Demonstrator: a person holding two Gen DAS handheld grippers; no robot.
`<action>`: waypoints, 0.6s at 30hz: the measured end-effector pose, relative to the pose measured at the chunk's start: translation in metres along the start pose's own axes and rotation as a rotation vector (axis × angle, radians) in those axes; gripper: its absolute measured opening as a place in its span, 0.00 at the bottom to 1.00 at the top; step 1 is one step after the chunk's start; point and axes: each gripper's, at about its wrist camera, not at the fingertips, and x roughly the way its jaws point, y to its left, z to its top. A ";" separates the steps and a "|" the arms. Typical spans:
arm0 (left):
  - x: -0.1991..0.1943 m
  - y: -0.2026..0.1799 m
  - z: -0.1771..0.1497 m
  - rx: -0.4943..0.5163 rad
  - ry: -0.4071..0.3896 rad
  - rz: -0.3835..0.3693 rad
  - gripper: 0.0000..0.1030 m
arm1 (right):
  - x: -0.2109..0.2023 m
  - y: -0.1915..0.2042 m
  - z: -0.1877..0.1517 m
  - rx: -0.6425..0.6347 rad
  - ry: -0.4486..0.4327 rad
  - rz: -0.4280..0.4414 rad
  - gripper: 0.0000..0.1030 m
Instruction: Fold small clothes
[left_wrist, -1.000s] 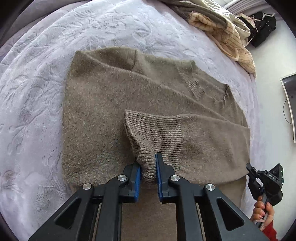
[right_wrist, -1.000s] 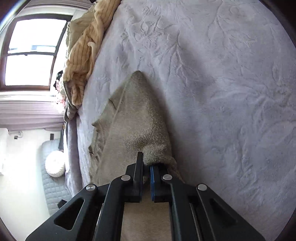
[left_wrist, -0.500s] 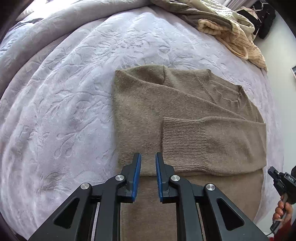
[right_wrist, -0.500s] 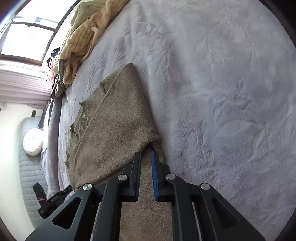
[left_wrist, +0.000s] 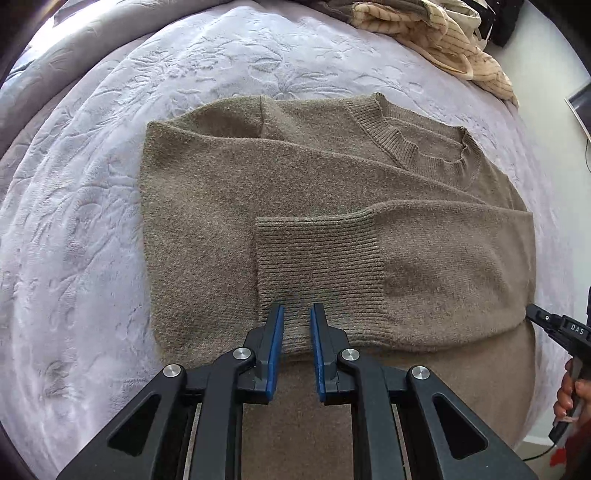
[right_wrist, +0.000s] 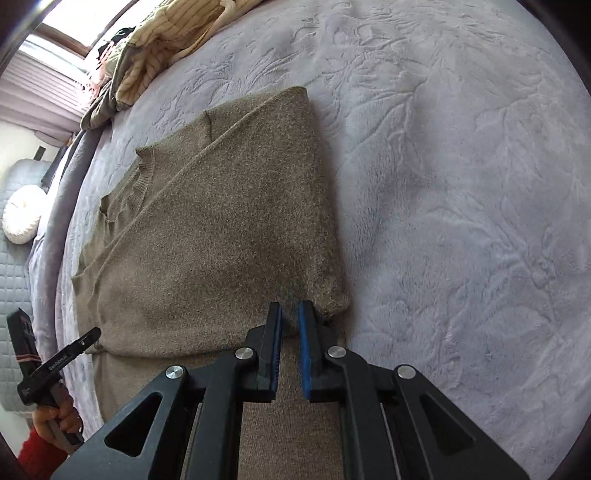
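Observation:
A brown knit sweater (left_wrist: 229, 206) lies flat on the lilac bedspread (left_wrist: 74, 221). Both sleeves are folded across the body, and the ribbed cuff (left_wrist: 317, 258) lies on top near the middle. My left gripper (left_wrist: 297, 317) is open and empty, its tips just over the cuff's near edge. In the right wrist view the sweater (right_wrist: 221, 229) lies left of centre. My right gripper (right_wrist: 290, 314) is open and empty at the sweater's near right corner. Each view shows the other gripper at its edge, the right one (left_wrist: 561, 328) and the left one (right_wrist: 55, 365).
A heap of cream striped and grey clothes (left_wrist: 443, 33) lies at the far edge of the bed, also in the right wrist view (right_wrist: 147, 48). A window (right_wrist: 62, 48) and a grey padded seat with a white cushion (right_wrist: 20, 214) are beyond the bed.
Both grippers let go of the sweater: the left released the cuff, the right released the corner fold. Both drew back, and the sleeve now lies flat on the body.

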 end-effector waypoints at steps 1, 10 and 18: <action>-0.002 0.002 0.000 -0.005 0.001 0.006 0.16 | -0.005 -0.001 -0.002 0.006 0.000 -0.003 0.13; -0.006 0.009 -0.002 -0.050 0.004 0.041 0.16 | -0.010 -0.041 0.009 0.223 -0.043 0.156 0.42; -0.006 -0.005 -0.003 -0.055 0.005 0.067 0.16 | -0.005 -0.045 0.008 0.268 -0.025 0.125 0.22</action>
